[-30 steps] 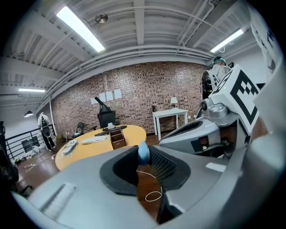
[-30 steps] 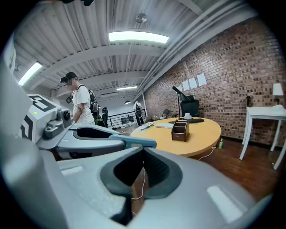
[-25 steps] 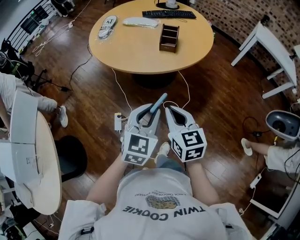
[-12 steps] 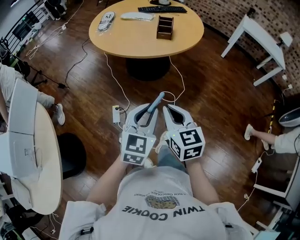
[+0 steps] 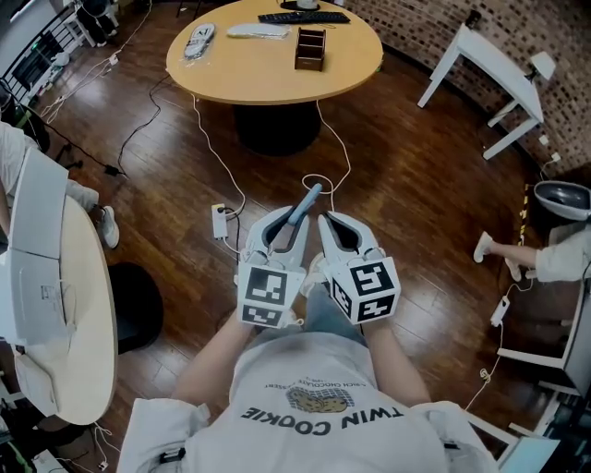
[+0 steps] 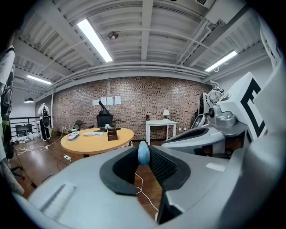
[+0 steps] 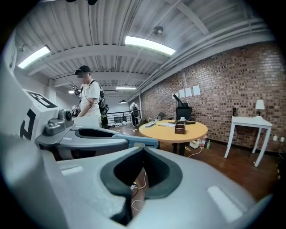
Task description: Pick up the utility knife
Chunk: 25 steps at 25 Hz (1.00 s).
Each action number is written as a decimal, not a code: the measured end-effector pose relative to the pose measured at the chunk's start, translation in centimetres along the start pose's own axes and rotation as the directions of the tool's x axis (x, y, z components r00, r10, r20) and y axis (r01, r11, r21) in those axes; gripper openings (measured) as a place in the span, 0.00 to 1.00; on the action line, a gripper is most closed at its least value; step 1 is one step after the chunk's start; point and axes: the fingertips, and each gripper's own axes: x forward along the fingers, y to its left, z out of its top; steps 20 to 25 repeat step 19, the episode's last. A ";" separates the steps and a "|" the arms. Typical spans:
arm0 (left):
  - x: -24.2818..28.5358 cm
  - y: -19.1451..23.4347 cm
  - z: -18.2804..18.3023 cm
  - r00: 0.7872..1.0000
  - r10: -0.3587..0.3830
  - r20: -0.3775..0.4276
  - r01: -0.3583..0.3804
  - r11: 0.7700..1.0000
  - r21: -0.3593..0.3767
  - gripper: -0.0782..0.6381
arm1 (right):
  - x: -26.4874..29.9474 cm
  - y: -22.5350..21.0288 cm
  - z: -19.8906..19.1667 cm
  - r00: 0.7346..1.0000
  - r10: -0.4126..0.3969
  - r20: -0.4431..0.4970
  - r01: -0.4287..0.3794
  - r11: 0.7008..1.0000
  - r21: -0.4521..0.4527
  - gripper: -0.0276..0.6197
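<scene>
The blue utility knife (image 5: 306, 204) is clamped between the jaws of my left gripper (image 5: 294, 224), its end sticking out past the tips over the wooden floor. In the left gripper view the knife's (image 6: 143, 153) rounded blue end stands between the dark pads. My right gripper (image 5: 322, 220) is held close beside the left, its jaws shut together with nothing in them. The right gripper view shows the knife (image 7: 139, 142) level at the left, in the left gripper (image 7: 89, 136).
A round wooden table (image 5: 277, 74) stands ahead with a keyboard (image 5: 303, 17), a wooden box (image 5: 310, 48) and a packaged item (image 5: 199, 39). A white table (image 5: 489, 65) is at right, a curved white desk (image 5: 55, 305) at left. Cables and a power strip (image 5: 221, 222) lie on the floor.
Both grippers and the held knife have moved back from the round table, which now sits further up the head view. The grip on the knife is unchanged.
</scene>
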 end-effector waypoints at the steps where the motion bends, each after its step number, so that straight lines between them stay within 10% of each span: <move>1: -0.3 -0.1 -0.1 1.000 -0.002 0.002 0.002 1.000 -0.002 0.21 | -0.3 0.1 -0.1 1.000 -0.008 0.003 0.008 1.000 0.002 0.04; 25: -0.5 -1.4 0.6 1.000 -0.017 0.013 0.018 1.000 -0.014 0.21 | -1.7 -0.3 0.2 0.999 -0.036 0.001 0.036 0.999 0.003 0.04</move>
